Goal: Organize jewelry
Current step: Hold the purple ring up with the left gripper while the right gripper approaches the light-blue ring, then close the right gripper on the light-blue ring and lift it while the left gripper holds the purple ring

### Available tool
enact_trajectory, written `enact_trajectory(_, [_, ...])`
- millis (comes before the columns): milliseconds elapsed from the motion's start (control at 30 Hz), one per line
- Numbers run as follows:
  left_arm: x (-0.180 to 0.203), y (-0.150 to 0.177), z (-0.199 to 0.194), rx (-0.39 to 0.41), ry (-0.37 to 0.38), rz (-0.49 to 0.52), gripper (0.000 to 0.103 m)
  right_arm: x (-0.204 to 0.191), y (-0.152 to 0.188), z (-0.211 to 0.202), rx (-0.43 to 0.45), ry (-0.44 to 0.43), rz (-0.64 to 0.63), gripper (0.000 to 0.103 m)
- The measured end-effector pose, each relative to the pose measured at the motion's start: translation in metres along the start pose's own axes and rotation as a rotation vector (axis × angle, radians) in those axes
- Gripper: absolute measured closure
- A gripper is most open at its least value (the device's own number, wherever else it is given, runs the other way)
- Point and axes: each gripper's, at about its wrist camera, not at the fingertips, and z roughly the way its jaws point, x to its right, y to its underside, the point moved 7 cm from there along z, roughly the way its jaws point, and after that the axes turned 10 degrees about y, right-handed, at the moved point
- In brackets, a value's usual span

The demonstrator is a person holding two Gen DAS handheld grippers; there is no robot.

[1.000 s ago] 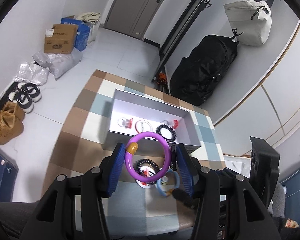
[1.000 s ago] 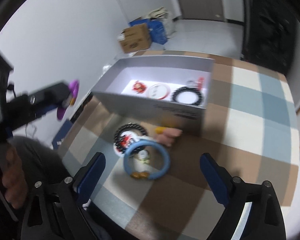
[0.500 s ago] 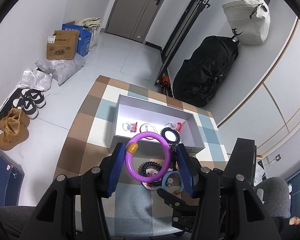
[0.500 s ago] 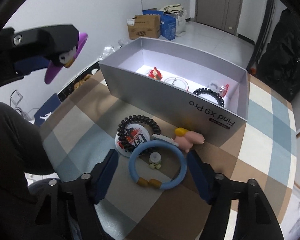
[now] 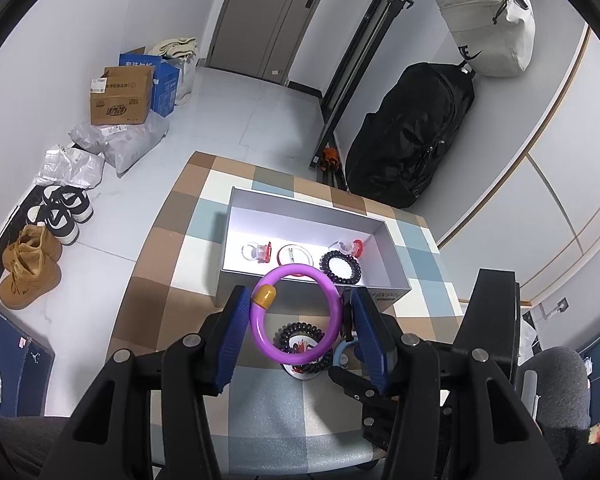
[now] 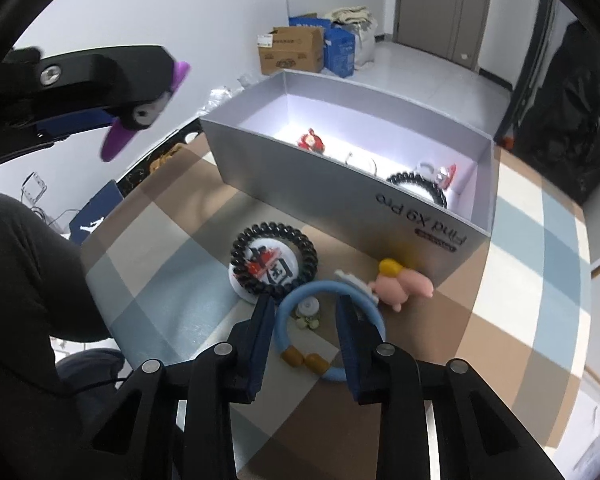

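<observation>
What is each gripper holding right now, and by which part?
Left gripper: purple bangle, clamped across its outer rim, off the table. Right gripper: jaws closing around the blue bangle lying on the table; grip not yet certain.

The bench (image 6: 540,248) wears a checked cloth of brown, blue and white. A grey open box (image 6: 340,184) stands on its far half. Just near of the box lie a white badge ringed by a black coil tie (image 6: 272,260), a blue bangle (image 6: 324,300) touching it, and a pink figure (image 6: 400,280) beside the box wall.
</observation>
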Motion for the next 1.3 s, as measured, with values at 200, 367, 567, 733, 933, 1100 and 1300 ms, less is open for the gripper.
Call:
enact_trajectory(200, [-0.001, 0.000, 0.002, -0.007, 0.001, -0.012, 0.057, 0.006, -0.003, -0.007, 0.011, -0.043, 0.044, 0.087])
enact_trajectory(367, [0.000, 0.001, 0.006, -0.019, 0.009, -0.022, 0.057, 0.027, -0.004, -0.020, 0.024, -0.113, 0.130, 0.091])
enact_trajectory(567, [0.001, 0.001, 0.007, -0.025, 0.010, -0.025, 0.057, 0.042, -0.004, -0.027, 0.059, -0.125, 0.194, 0.061])
enact_trajectory(733, [-0.002, 0.002, 0.009, -0.034, 0.007, -0.034, 0.057, 0.029, 0.000, -0.017, 0.027, -0.098, 0.163, 0.037])
enact_trajectory(933, [-0.006, 0.002, 0.011, -0.041, 0.007, -0.048, 0.057, 0.013, 0.004, 0.002, -0.023, -0.023, 0.079, 0.038])
enact_trajectory(1100, [-0.009, 0.002, 0.013, -0.048, 0.010, -0.067, 0.057, 0.006, 0.003, 0.006, -0.027, 0.043, 0.019, 0.044])
enact_trajectory(1300, [-0.009, 0.000, 0.013, -0.040, 0.014, -0.074, 0.057, 0.009, -0.004, -0.005, -0.006, -0.016, 0.059, 0.088])
